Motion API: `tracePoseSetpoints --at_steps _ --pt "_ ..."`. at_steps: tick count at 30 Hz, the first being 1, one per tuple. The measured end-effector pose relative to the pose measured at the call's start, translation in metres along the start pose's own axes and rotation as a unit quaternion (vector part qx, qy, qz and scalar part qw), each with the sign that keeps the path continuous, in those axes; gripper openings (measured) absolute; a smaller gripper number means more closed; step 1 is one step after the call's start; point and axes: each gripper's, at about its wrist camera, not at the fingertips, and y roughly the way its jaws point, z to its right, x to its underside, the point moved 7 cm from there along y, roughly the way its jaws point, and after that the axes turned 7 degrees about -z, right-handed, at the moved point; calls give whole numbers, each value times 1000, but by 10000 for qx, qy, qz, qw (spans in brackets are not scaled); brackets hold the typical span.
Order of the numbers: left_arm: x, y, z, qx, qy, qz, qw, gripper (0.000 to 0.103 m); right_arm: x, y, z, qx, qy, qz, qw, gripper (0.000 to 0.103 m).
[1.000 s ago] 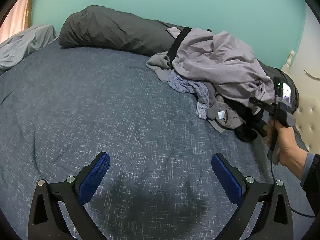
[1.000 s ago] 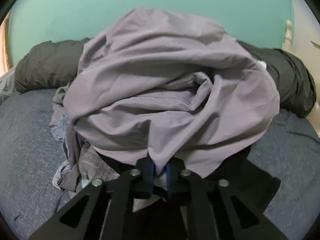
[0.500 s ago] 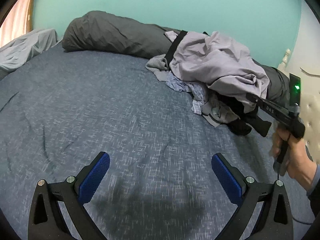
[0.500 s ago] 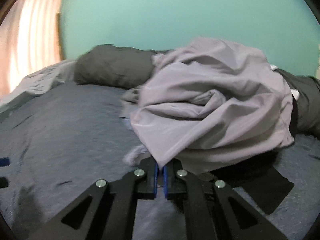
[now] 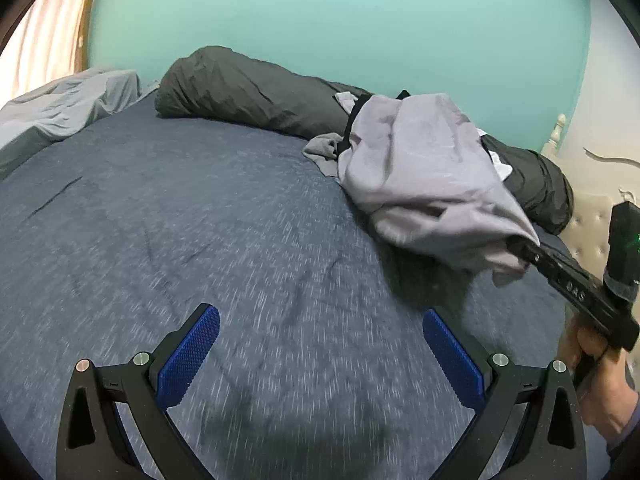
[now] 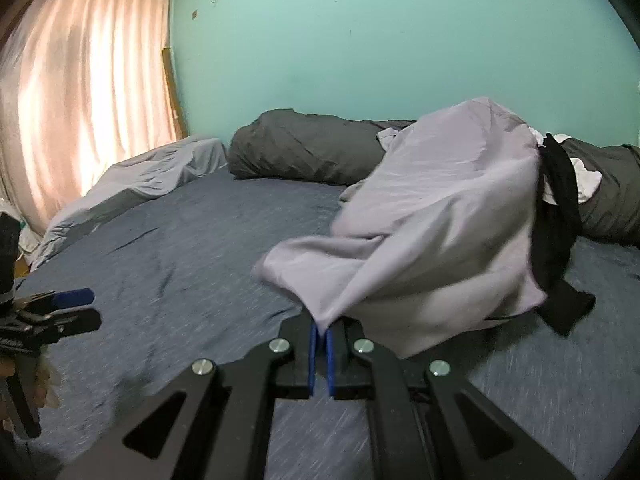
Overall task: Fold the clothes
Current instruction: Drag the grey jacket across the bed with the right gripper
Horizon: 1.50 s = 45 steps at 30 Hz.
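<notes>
A: Where is the right gripper (image 6: 319, 354) now?
B: Its fingers are pressed together on an edge of the lilac garment (image 6: 436, 232), pinching the cloth between the blue pads. A second ago that garment sat bunched on top of the clothes pile by the dark bolster (image 5: 256, 88) at the far edge of the bed (image 5: 200, 220). Now it is stretched out toward the near right side of the bed, part of it off the mattress and blurred with motion.

A: And the rest of the pile?
B: A black garment (image 6: 558, 216) trails along with the lilac one, hanging at its far side. A grey piece (image 5: 322, 148) lies on the bed by the bolster.

A: The left gripper (image 5: 320, 354)?
B: Its fingers are spread wide and hold nothing, hovering over the bare middle of the bed.

A: So what does that mean for the folding?
B: I judge the lilac garment is being drawn free to be laid flat on the open bed. It is crumpled, not folded, and the black piece may need shaking loose.
</notes>
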Motion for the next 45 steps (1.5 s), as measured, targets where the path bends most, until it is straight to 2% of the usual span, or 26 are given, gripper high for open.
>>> tracePoseSetpoints --at_steps 5,8,11,14,18,21,28,29,31,36,39,45 --pt "24 -43 -5 -1 -100 73 9999 103 34 -37 -49 -262 30 -109 9996 3" --pt "40 -57 -12 -24 -202 49 9998 103 54 -42 -78 -500 33 -257 9984 3" --pt "53 -63 -18 -60 -277 18 9996 103 77 -37 -105 -833 -52 -603 9947 3" --pt "63 -58 -21 -123 -264 24 9996 103 100 -32 -113 -865 -200 -986 9912 5" --pt "75 -46 -20 -123 -251 -15 9996 103 104 -42 -79 -672 122 -961 9930 8" --pt "79 -35 -19 -62 -291 -64 9995 103 97 -52 -41 -523 413 -850 9941 18" --pt "88 -22 -19 46 -255 -112 9996 103 84 -91 35 -316 947 -208 9948 30" --pt "89 -22 -19 72 -269 -124 9995 103 81 -97 47 -270 1038 -99 9942 37" --pt "93 -18 -18 85 -222 -166 9996 103 85 -89 75 212 1329 -259 9906 47" --pt "100 -10 -19 52 -143 -275 9995 103 100 -43 141 1095 2029 -951 9684 48" --pt "100 -8 -22 69 -199 -279 9994 103 106 -17 162 1337 2247 -1132 9586 48" --pt "102 -3 -22 65 -148 -340 9993 103 105 31 172 1412 2432 -1329 9504 55"
